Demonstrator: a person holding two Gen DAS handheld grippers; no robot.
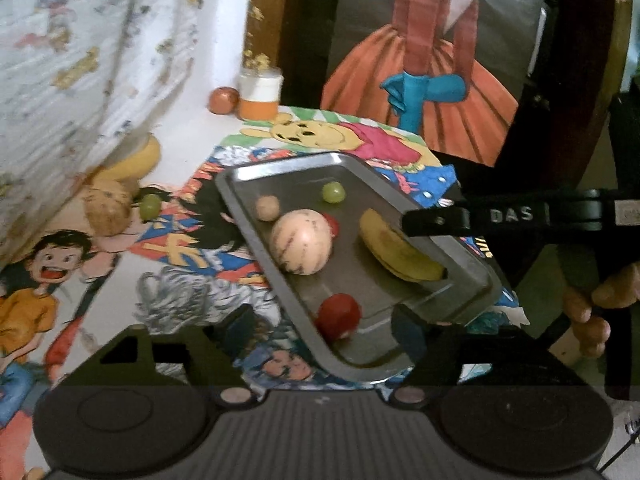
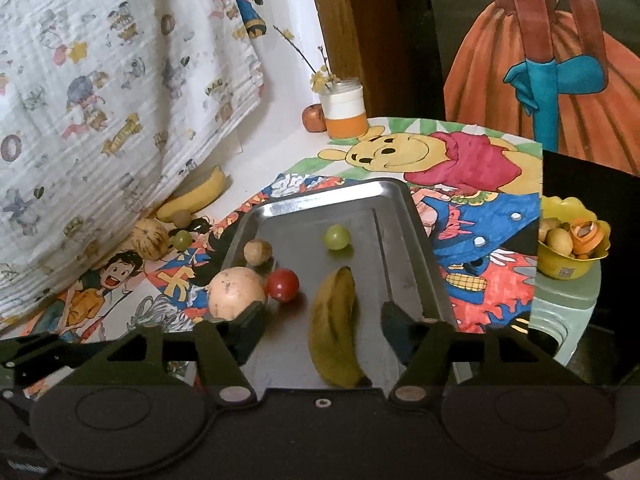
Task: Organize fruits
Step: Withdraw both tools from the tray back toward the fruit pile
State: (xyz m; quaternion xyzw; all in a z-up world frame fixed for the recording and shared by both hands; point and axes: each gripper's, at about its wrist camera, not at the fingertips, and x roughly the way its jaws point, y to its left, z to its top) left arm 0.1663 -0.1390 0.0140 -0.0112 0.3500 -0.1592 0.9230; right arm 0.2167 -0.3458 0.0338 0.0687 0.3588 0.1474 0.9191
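A steel tray (image 2: 394,196) lies on the cartoon-print table cover. In it are a pale melon (image 2: 236,292), a red tomato (image 2: 283,284), a green grape (image 2: 337,237), a small brown fruit (image 2: 258,252) and a banana (image 2: 336,324). My right gripper (image 2: 324,326) is open, its fingers well apart on either side of the banana without touching it. The left wrist view shows the tray (image 1: 240,172) with a second tomato (image 1: 338,316) at its near end. My left gripper (image 1: 324,332) is open around that tomato, clear of it. The right gripper's finger (image 1: 436,220) reaches in over the banana (image 1: 400,252).
Off the tray to the left lie another banana (image 2: 196,196), a striped melon (image 2: 150,238), a grape (image 2: 182,239) and a brown fruit (image 2: 182,218) beside a hanging printed cloth (image 2: 120,80). A jar (image 2: 346,110) and an orange fruit (image 2: 314,118) stand behind. A yellow fruit bowl (image 2: 560,268) sits right.
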